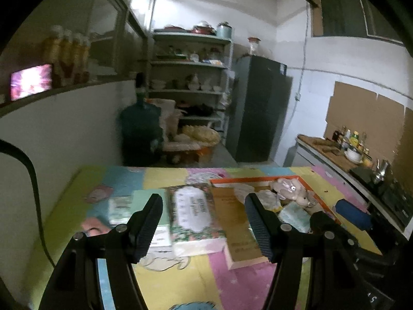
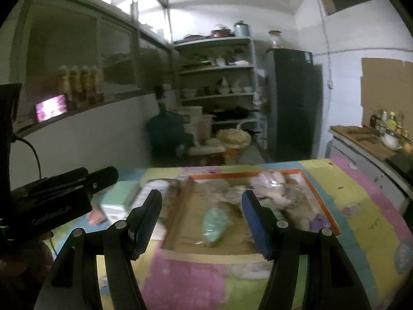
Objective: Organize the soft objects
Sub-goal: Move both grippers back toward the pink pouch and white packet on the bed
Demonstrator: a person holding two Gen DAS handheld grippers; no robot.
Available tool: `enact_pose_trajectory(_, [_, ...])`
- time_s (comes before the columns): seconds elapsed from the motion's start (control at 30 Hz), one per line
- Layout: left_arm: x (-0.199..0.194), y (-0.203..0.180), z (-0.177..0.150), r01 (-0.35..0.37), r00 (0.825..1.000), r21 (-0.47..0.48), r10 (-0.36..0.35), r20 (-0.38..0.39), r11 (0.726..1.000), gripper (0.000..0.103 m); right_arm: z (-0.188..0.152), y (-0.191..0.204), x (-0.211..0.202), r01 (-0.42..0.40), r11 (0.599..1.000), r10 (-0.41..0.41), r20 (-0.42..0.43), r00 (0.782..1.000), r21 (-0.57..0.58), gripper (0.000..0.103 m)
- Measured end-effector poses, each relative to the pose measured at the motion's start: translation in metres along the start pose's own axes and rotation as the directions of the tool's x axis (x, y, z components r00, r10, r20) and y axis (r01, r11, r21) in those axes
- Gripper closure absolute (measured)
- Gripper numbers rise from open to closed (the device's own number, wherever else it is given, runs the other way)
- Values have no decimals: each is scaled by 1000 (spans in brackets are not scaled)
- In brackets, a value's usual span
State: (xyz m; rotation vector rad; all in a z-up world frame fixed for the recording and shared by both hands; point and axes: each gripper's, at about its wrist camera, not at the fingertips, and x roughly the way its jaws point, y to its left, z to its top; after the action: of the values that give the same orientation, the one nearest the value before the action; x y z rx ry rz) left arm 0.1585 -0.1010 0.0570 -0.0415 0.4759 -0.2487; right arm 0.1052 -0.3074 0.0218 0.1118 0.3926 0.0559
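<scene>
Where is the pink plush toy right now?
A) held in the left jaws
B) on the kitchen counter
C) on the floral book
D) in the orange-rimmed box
D: the pink plush toy lies inside the orange-rimmed box with other soft items, and both the left gripper and right gripper are open and hold nothing.

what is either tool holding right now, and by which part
Nothing. The left tool and right tool are both open and empty above the mat.

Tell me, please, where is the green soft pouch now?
In the right wrist view the green soft pouch lies inside the orange-rimmed box, left of the plush toy.
</scene>
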Motion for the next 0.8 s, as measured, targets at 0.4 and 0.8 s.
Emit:
enact_pose_trajectory(0.4, [-89,41,-15,-115,988,-41,118,104,993,37,-8,71,-46,-192,980,194,32,980,-50,32])
enact_pose_trajectory(0.8, [-121,99,-52,-211,966,-98,223,132,972,37,-30,136,-50,-293,949,292,-25,956,-117,32])
